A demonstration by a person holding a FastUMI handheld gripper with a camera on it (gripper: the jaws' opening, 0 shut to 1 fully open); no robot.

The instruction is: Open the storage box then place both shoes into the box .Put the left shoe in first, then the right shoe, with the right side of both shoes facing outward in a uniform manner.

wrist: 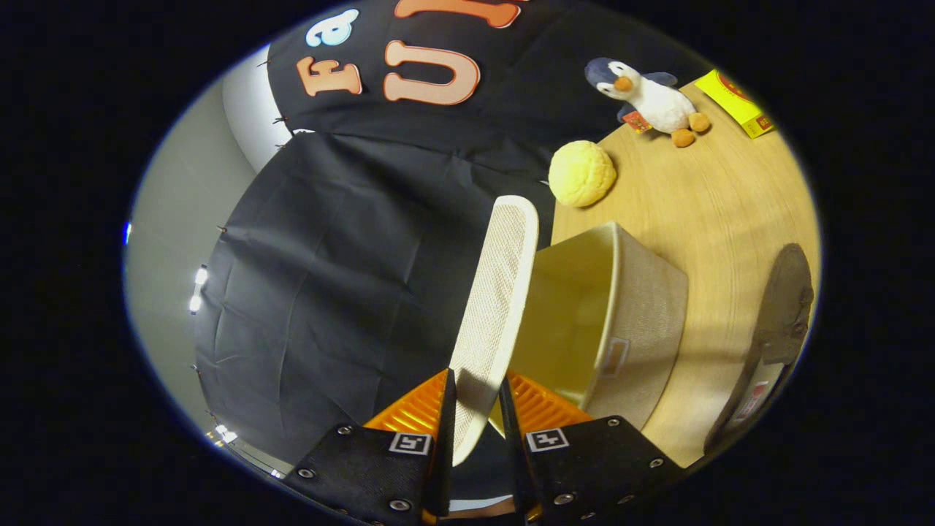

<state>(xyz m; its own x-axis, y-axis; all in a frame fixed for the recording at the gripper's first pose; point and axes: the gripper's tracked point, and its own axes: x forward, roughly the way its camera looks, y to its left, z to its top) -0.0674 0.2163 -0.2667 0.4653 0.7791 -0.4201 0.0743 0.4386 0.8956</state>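
Observation:
My gripper (476, 409) is shut on the edge of the storage box's lid (495, 307), a cream woven panel that stands up from between my fingers and reaches ahead of them. The view is rolled sideways. Just beyond the fingers the beige fabric storage box (643, 321) sits on the wooden table (716, 212) with its mouth open, and I see its pale yellow inside. A dark shoe (781, 307) lies on the table past the box, seen from its sole side. A second shoe's place I cannot tell.
A yellow bun-shaped soft toy (582, 173) lies on the table beyond the box. Farther off stand a plush penguin (646, 95) and a yellow carton (734, 102). Black cloth walls the booth behind the lid.

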